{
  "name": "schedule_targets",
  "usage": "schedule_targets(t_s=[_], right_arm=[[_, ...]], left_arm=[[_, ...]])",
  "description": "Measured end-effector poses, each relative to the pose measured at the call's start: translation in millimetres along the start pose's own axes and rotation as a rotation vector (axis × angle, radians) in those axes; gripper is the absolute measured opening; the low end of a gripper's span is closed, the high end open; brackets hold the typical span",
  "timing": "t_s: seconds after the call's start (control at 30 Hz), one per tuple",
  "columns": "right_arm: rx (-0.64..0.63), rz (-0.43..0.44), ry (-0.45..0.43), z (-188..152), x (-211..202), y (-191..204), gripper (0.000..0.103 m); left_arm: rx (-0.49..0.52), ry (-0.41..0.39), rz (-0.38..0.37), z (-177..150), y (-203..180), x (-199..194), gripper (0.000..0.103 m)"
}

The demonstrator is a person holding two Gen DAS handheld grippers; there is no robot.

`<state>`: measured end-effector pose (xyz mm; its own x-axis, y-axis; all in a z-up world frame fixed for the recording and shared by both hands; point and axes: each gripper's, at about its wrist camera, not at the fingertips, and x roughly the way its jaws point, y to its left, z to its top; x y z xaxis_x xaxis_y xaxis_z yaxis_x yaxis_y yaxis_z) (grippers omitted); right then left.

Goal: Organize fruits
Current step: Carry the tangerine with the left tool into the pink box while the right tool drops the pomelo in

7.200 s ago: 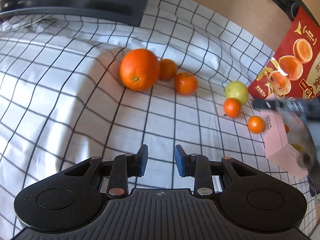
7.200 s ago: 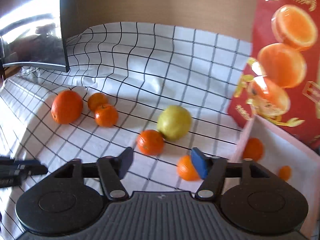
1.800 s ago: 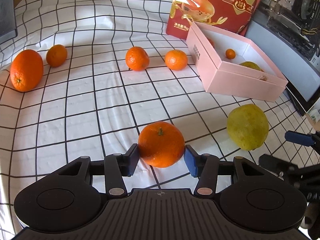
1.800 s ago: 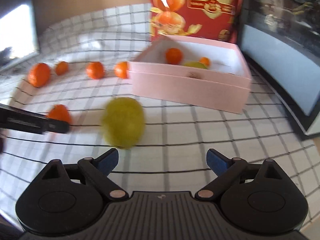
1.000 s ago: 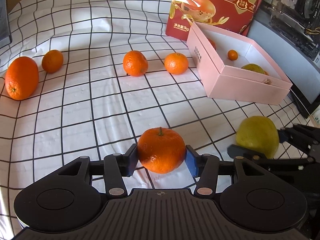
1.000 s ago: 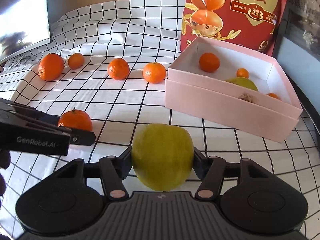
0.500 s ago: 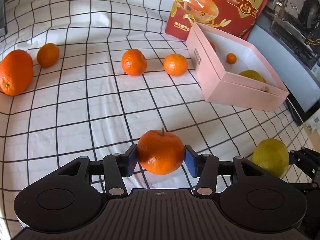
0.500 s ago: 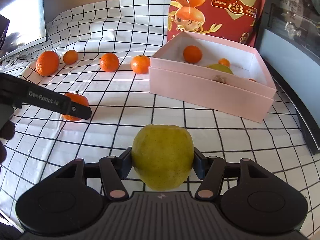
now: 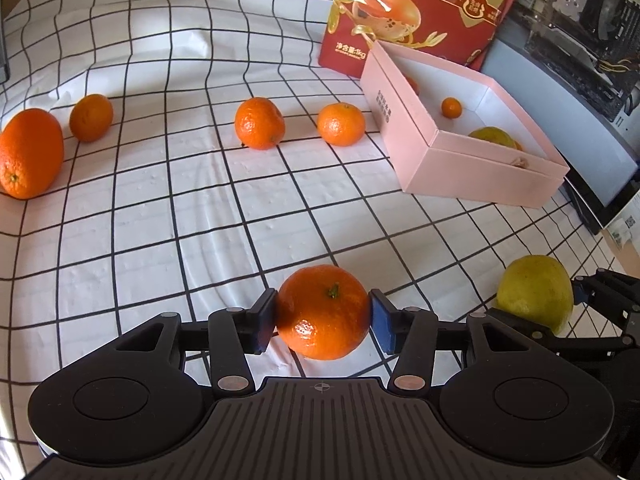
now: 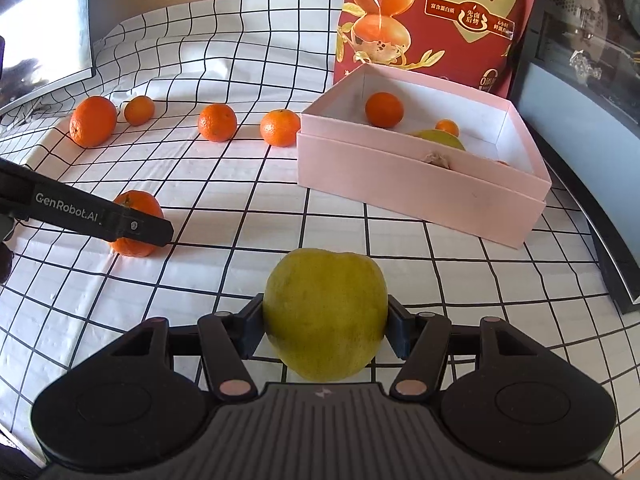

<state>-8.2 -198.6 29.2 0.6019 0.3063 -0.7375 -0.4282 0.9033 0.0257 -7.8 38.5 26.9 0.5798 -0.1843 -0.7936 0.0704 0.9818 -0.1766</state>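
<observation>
Orange mandarin (image 9: 323, 312) clamped between left gripper (image 9: 323, 322) jaws, stem up, lifted a little farther off the checked cloth (image 9: 160, 208) than half a second ago. Green-yellow pear-like fruit (image 10: 325, 314) pinched in right gripper (image 10: 325, 330), long axis upright, likewise still held. Both grippers level, aimed toward the far right corner of the tabletop. Beyond, pink box (image 10: 420, 184) holding several fruits. Four loose oranges (image 9: 259, 123) in a row toward the far left edge, unmoved.
</observation>
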Motion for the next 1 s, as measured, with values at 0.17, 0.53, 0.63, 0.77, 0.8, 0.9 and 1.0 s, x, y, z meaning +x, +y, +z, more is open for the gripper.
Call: schedule_targets(t_s=[0.17,0.53,0.63,0.77,0.8,0.9,1.0], right_arm=[[0.015,0.015,0.003,0,-1,-3,0.060],[0.134,0.030,-0.049,33,-11,-41,0.060],[0.114,0.022,-0.135,77,-28,-56,0.060],[0.110,-0.013,-0.180,145,-34,-82,0.060],[0.127,-0.004,-0.170,161,-29,-90,0.060],[0.165,-0.019,-0.119,200,-1,-113,0.060],[0.160,-0.097,-0.033,223,39,-133,0.060]], left_arm=[[0.033,-0.020,0.000,-4,-4,-2,0.054],[-0.003,-0.080,-0.173,44,-21,-6,0.053],[0.054,-0.173,-0.199,92,-38,-21,0.053],[0.101,-0.255,-0.211,158,-66,-24,0.054],[0.110,-0.247,-0.212,171,-74,-17,0.054],[0.117,-0.194,-0.215,195,-92,25,0.054],[0.124,-0.106,-0.203,198,-99,71,0.053]])
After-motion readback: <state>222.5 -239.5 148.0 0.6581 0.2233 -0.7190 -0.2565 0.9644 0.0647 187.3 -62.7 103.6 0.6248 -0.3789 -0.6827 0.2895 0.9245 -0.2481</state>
